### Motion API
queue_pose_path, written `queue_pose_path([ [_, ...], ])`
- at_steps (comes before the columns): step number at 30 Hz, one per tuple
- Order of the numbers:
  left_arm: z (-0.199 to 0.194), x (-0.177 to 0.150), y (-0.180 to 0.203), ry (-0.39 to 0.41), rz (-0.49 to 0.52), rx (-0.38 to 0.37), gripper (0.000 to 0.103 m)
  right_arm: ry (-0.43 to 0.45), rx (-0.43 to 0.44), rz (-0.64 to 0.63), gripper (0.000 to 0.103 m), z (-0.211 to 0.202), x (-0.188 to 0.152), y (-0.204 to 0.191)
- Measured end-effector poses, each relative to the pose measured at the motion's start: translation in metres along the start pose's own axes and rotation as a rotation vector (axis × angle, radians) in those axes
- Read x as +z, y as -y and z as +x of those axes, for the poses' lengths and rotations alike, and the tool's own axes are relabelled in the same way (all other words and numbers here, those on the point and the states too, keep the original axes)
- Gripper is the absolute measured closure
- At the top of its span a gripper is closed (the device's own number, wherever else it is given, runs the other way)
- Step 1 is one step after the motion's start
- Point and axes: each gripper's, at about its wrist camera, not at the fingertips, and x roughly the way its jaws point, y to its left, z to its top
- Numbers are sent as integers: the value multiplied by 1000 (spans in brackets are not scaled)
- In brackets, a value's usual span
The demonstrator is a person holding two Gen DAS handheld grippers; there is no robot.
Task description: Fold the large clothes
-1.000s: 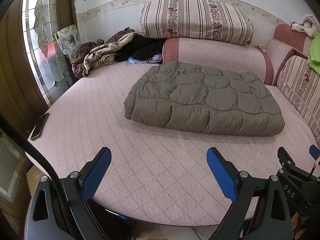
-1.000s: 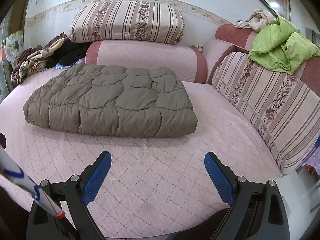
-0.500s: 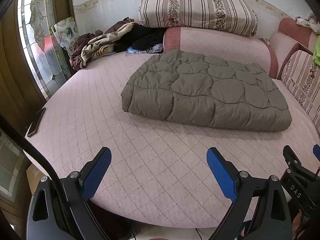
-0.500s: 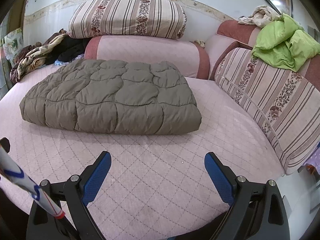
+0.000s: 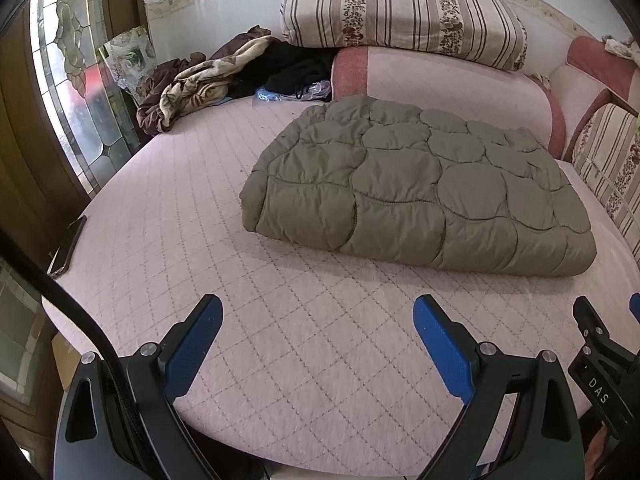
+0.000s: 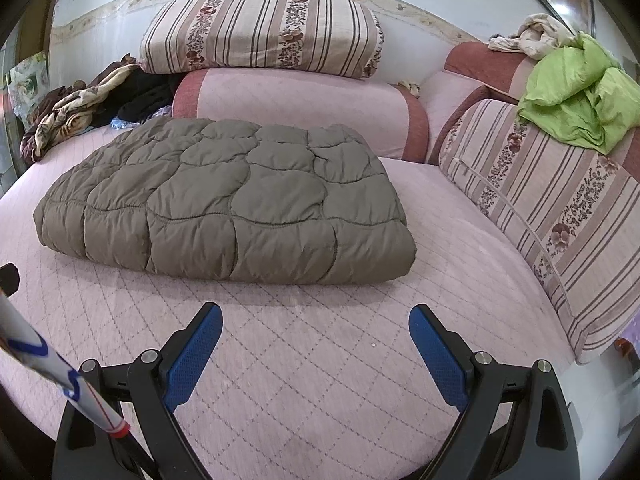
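Observation:
An olive-grey quilted padded coat (image 5: 420,184) (image 6: 232,200) lies folded into a thick rectangle in the middle of the pink quilted bed (image 5: 224,248) (image 6: 320,360). My left gripper (image 5: 318,320) hovers open over the bed's near edge, short of the coat's front fold, nothing between its blue pads. My right gripper (image 6: 316,328) is also open and empty, a little in front of the coat's near right part. The right gripper's black body (image 5: 600,364) shows at the lower right of the left wrist view.
Striped bolsters (image 6: 260,28) and a pink cushion (image 6: 296,104) line the back wall. A heap of dark and patterned clothes (image 5: 208,80) sits back left. A green garment (image 6: 580,96) lies on the right cushions. A phone (image 5: 68,246) rests at the bed's left edge.
Both grippers have moved forward and slightly down toward the coat, which now looks larger and nearer in both views. The coat itself has not moved.

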Motion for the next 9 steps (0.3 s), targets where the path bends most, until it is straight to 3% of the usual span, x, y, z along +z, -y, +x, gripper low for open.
queue_pose_path([
  [9, 13, 0, 6, -35, 14, -18, 8, -36, 13, -4, 6, 14, -1, -2],
])
